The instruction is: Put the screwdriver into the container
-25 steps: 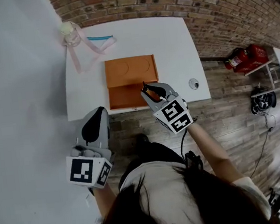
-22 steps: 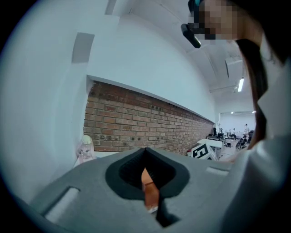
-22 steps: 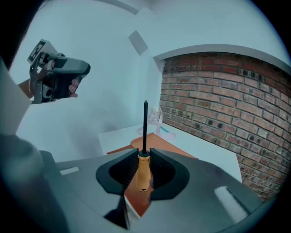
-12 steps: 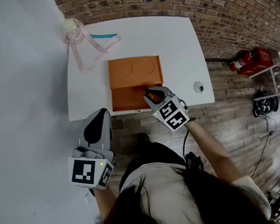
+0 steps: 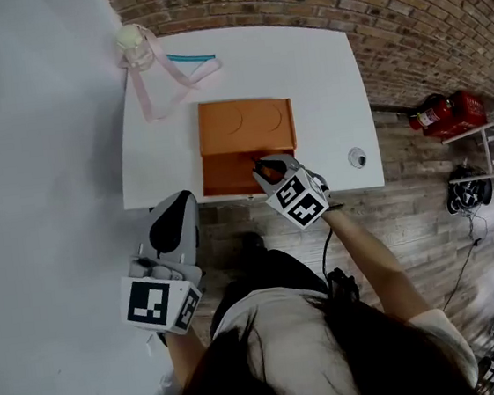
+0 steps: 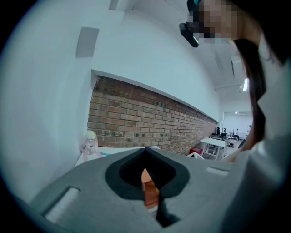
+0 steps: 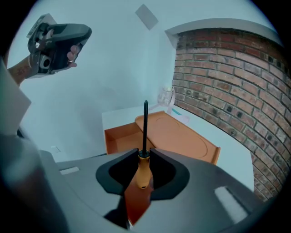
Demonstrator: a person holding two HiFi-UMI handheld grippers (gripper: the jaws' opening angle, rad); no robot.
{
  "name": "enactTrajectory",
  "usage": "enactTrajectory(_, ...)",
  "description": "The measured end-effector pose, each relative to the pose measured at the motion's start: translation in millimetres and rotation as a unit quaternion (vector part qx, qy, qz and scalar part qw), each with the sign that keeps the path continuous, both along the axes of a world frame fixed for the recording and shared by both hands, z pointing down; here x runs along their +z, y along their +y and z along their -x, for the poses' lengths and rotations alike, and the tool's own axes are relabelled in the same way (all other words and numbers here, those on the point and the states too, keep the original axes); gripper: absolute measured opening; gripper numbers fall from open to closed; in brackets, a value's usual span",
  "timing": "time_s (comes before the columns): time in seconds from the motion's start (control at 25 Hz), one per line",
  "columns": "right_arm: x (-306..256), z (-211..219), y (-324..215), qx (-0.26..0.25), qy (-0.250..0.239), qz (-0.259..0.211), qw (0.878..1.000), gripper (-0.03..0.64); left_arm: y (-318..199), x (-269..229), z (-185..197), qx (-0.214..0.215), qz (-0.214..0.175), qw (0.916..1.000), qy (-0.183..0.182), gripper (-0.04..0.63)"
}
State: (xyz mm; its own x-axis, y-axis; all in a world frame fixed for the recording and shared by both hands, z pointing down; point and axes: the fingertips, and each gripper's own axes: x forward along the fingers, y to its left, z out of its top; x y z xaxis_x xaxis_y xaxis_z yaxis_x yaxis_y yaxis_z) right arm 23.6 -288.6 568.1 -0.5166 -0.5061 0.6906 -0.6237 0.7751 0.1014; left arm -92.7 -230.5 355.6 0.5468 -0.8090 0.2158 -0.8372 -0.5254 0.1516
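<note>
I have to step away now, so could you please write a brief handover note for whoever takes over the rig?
Left gripper: shut, empty, held off the table's near edge.
Right gripper: shut on the screwdriver, shaft pointing forward, above the orange container's near side.
Done: screwdriver gripped and at the container.
Left: lower it into the open compartment, release.
</note>
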Motion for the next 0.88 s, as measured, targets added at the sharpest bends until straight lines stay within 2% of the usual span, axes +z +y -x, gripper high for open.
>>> enactTrajectory(0.88, 39, 43, -11, -0.078, 0.029, 0.049, 0.995, 0.081, -1, 13, 26, -0.042, 0.019, 0.9989, -0.006, 0.001)
